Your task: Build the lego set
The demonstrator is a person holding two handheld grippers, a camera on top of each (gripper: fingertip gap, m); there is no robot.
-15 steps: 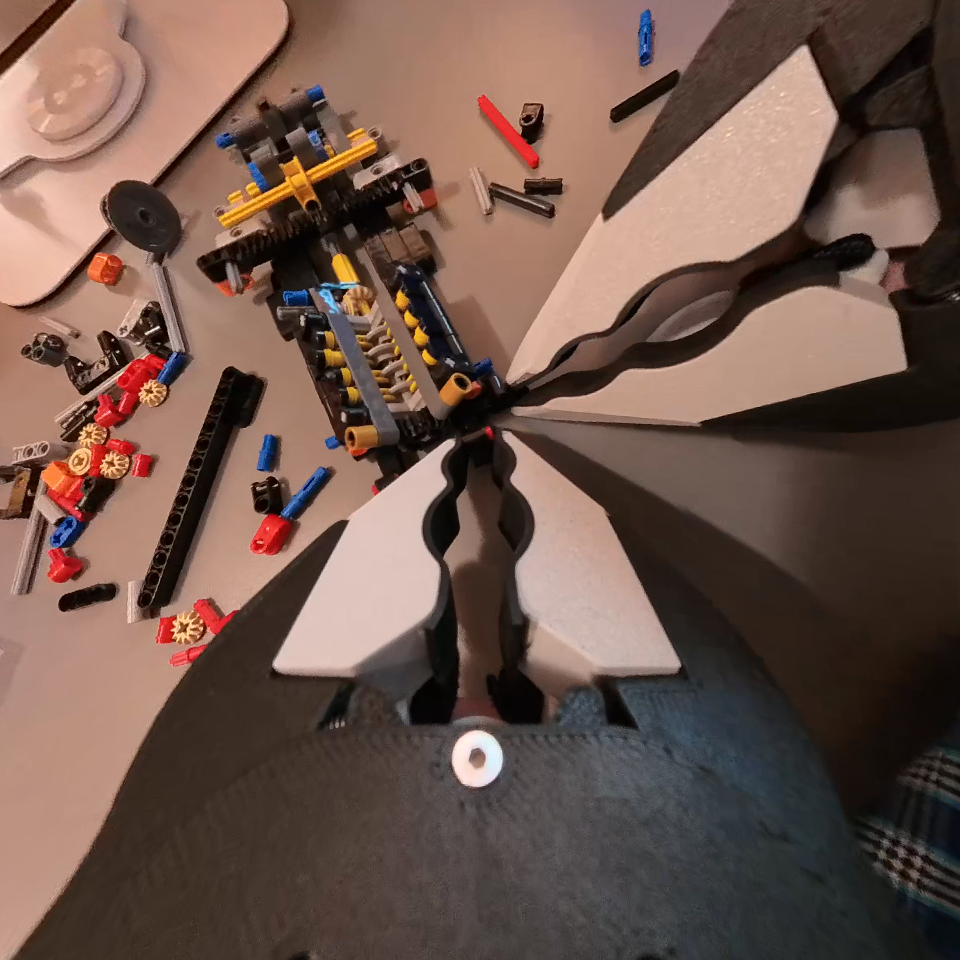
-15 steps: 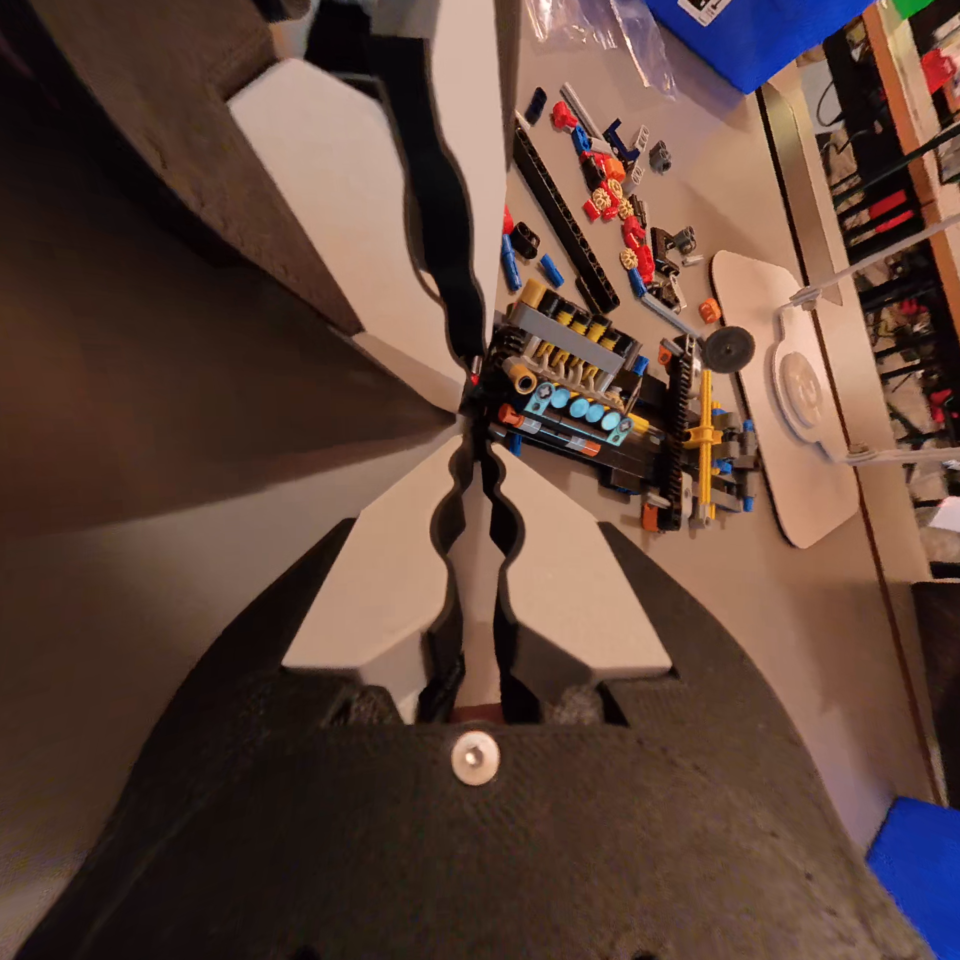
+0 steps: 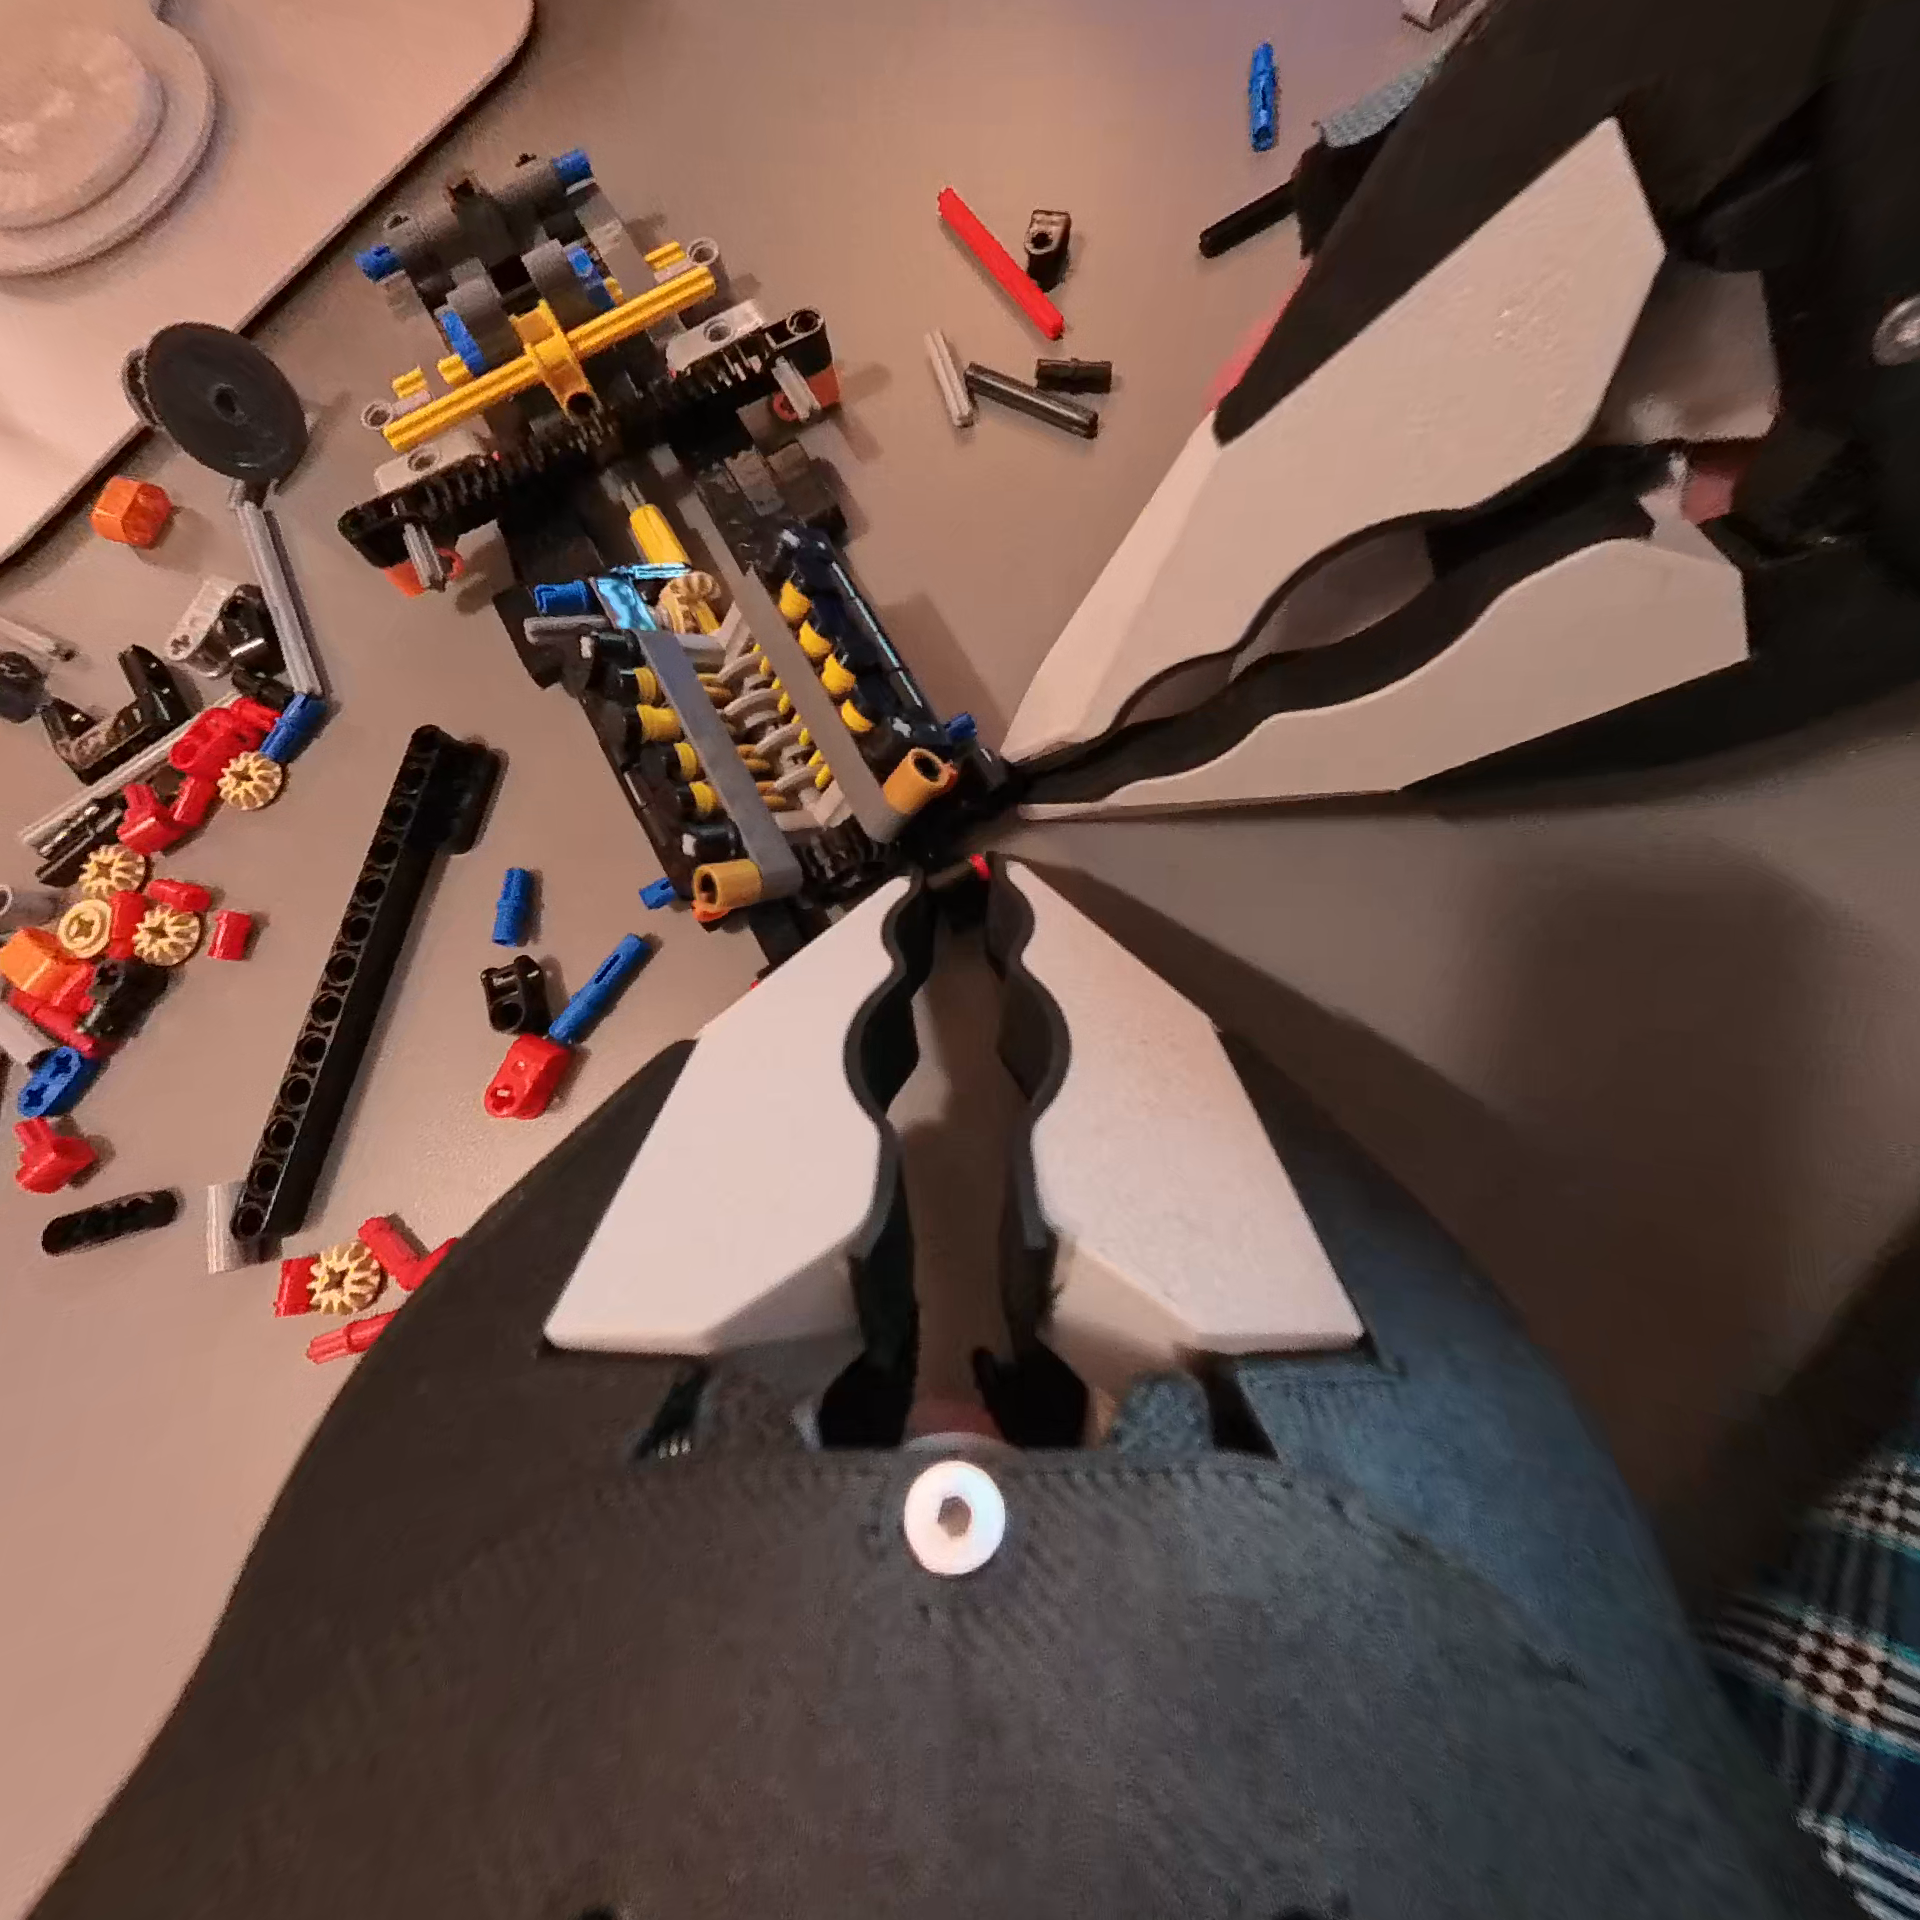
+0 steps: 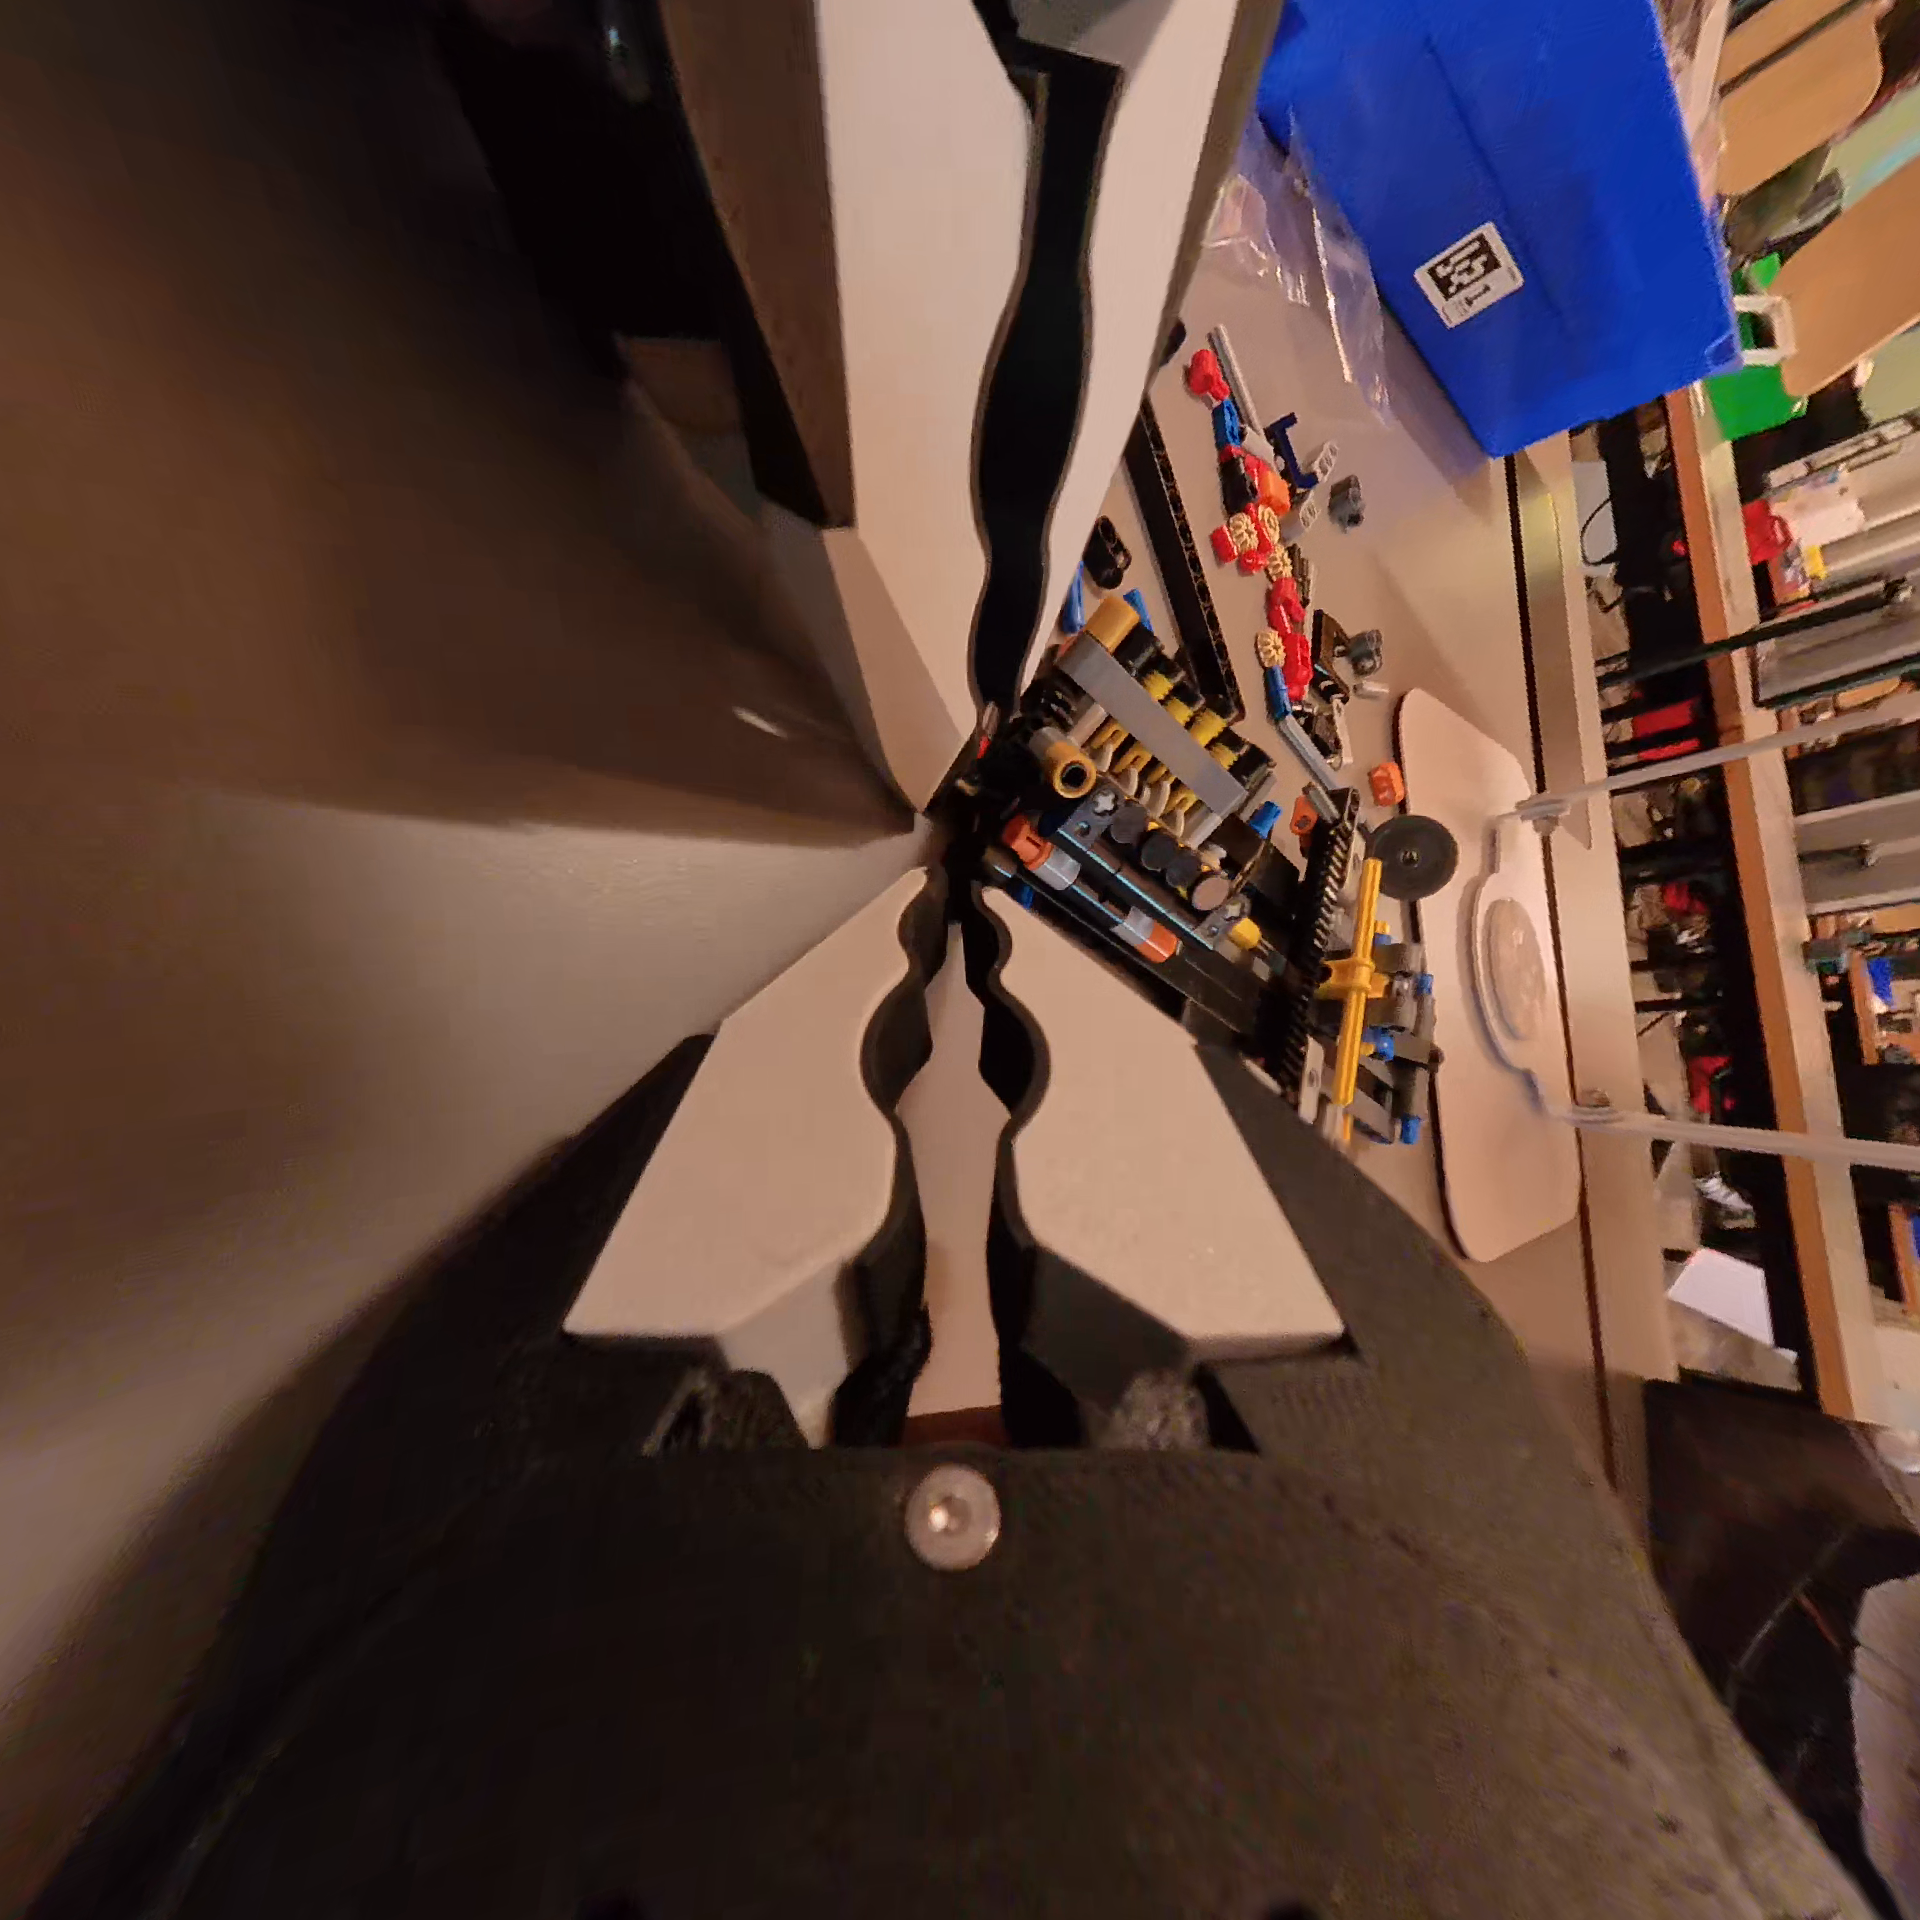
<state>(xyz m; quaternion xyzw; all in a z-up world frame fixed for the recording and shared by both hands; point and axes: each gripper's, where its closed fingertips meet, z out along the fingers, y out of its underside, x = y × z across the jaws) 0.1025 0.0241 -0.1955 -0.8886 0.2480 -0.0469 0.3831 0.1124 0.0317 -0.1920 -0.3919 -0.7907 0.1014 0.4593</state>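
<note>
The half-built lego model [image 3: 665, 623], black with yellow, grey and blue parts, lies on the tan table; it also shows in the right wrist view [image 4: 1143, 831]. My left gripper [image 3: 951, 878] comes from below and is shut on the model's near end. My right gripper [image 3: 1023, 795] comes in from the right and is shut on the same end, its tips almost touching the left ones. In the right wrist view the right gripper [image 4: 951, 883] is at the bottom and the left gripper [image 4: 982, 717] comes down from the top. The pinched part is mostly hidden by the tips.
Loose red, tan and black pieces [image 3: 135, 883] lie left of the model, with a long black beam [image 3: 353, 987] and a black disc [image 3: 223, 400]. A red axle [image 3: 997, 260] and pins lie behind. A white board [image 3: 260, 156] is far left. A blue box [image 4: 1507, 208] stands beyond. Less than 4 cm separates the two grippers' tips.
The right gripper has tilted, so its view now takes in more of the blue box. Both grippers stay shut on the model's near end. The model has barely shifted.
</note>
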